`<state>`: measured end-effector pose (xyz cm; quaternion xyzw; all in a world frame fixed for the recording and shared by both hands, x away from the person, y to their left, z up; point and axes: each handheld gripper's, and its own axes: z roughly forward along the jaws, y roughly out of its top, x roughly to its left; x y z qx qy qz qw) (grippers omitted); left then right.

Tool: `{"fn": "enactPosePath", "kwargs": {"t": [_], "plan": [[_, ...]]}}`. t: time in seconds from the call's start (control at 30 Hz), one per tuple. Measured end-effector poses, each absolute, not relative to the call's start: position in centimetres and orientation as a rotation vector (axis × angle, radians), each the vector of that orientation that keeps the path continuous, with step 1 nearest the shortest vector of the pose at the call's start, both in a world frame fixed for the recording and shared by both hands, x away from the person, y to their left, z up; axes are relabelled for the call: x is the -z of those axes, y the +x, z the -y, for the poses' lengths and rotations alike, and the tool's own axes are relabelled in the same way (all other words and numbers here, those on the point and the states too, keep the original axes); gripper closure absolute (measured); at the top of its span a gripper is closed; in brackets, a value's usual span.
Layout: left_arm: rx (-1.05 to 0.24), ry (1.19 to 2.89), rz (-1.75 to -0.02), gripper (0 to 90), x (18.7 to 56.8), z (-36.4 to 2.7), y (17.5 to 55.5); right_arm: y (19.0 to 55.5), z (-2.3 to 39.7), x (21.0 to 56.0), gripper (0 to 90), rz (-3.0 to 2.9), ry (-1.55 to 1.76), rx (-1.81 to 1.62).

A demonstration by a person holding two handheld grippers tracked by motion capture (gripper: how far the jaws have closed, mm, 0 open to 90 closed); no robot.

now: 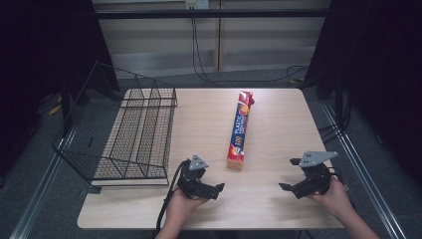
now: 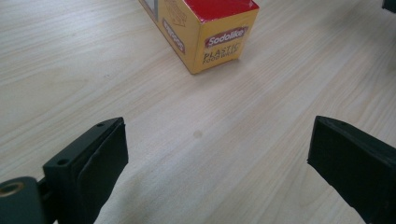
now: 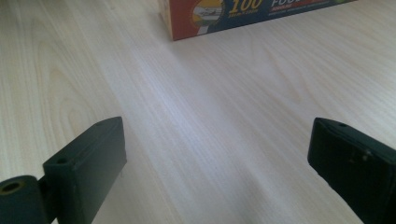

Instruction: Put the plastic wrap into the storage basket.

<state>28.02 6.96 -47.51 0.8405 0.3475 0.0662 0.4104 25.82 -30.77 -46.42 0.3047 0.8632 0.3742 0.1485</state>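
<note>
A long red and yellow box of plastic food wrap (image 1: 239, 128) lies lengthwise in the middle of the wooden table (image 1: 278, 124). Its near end (image 2: 224, 37) shows ahead of my left gripper (image 2: 217, 156), whose jaws stand wide apart over bare wood. In the high view the left gripper (image 1: 215, 185) sits near the front edge, left of the box's near end, held by a hand. My right gripper (image 1: 290, 174) is held at the front right, jaws apart and pointing left toward the box (image 3: 243, 14). From its own camera the right gripper (image 3: 217, 154) has nothing between its jaws.
A black wire basket (image 1: 124, 134) stands on the table's left side, its tall back wall leaning out past the edge. Cables (image 1: 199, 55) run across the floor behind the table. Bare wood lies between the two grippers.
</note>
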Motion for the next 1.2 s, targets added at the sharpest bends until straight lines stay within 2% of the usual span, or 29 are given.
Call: {"fn": "enactPosePath", "kwargs": {"t": [0.6, 0.93, 1.2], "plan": [[-0.107, 2.088, -0.915, 7.3, 45.7, -6.0, 29.2, 25.5, 31.1, 46.2, 4.7, -2.467, 0.899, -1.114], [-0.066, 2.109, -0.961, 8.6, 44.3, -3.5, 32.5, 25.5, 31.3, 46.0, 4.5, -2.453, 0.904, -1.124], [-0.084, 2.098, -0.992, 9.6, 43.5, -1.9, 34.1, 25.5, 31.5, 45.9, 4.5, -2.444, 0.911, -1.134]]}}
